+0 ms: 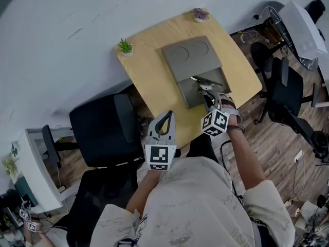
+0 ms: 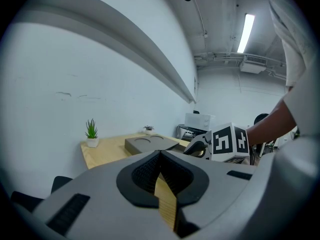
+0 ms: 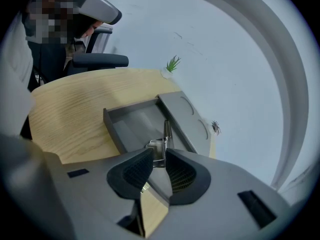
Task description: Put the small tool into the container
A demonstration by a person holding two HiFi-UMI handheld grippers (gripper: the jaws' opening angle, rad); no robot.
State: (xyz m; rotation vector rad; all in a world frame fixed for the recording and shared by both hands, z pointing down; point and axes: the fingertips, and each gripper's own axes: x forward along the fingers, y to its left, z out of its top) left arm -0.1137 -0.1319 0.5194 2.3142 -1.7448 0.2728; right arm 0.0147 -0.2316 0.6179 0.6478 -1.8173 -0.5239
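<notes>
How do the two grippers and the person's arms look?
The left gripper and right gripper are grey, with black ribbed pads. Each bears a white cube with black square markers. The person wears a pale, printed short-sleeved shirt and a dark wristband.

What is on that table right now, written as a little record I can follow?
table: light wood, against a white wall
container: gray box, its drawer pulled open
right gripper: jaws apart, no grip seen
small tool: metal piece over the drawer, at the right gripper's tips
left gripper: jaws shut, empty
plants: two small pots at the table's far corners
</notes>
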